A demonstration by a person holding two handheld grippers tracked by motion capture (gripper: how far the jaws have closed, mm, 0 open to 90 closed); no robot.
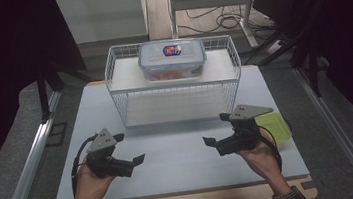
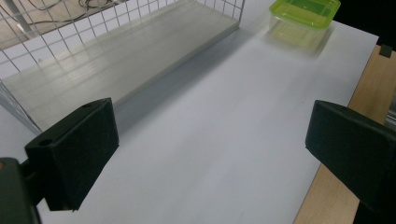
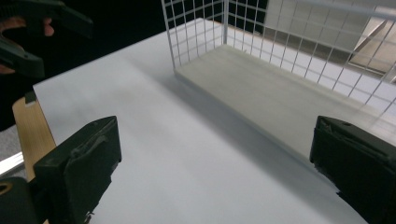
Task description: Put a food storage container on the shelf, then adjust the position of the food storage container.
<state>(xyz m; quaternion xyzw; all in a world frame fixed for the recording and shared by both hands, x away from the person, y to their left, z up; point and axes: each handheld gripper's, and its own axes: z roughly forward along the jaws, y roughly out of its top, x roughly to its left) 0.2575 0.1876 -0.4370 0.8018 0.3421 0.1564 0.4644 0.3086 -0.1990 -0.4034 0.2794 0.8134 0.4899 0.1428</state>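
1. We had the left gripper (image 1: 132, 147) low over the white table board (image 1: 181, 154), near its front-left part; jaws spread wide, nothing between them, only bare board seen past them in the left gripper view.
2. We had the right gripper (image 1: 216, 129) over the front-right part of the board, jaws spread wide too, nothing held.
3. The two grippers sat well apart, jaw tips pointing toward each other across the board's middle.
4. The green container (image 1: 274, 126) sat on the board at the right edge, just beside the right gripper and partly hidden behind it; nothing touched it that we could see.
5. The wire rack (image 1: 175, 82) stood at the back of the board; its lower shelf (image 2: 116, 60) was bare.
6. The clear lidded box (image 1: 172, 58) sat on the rack's upper shelf, lid on, well apart from both grippers.
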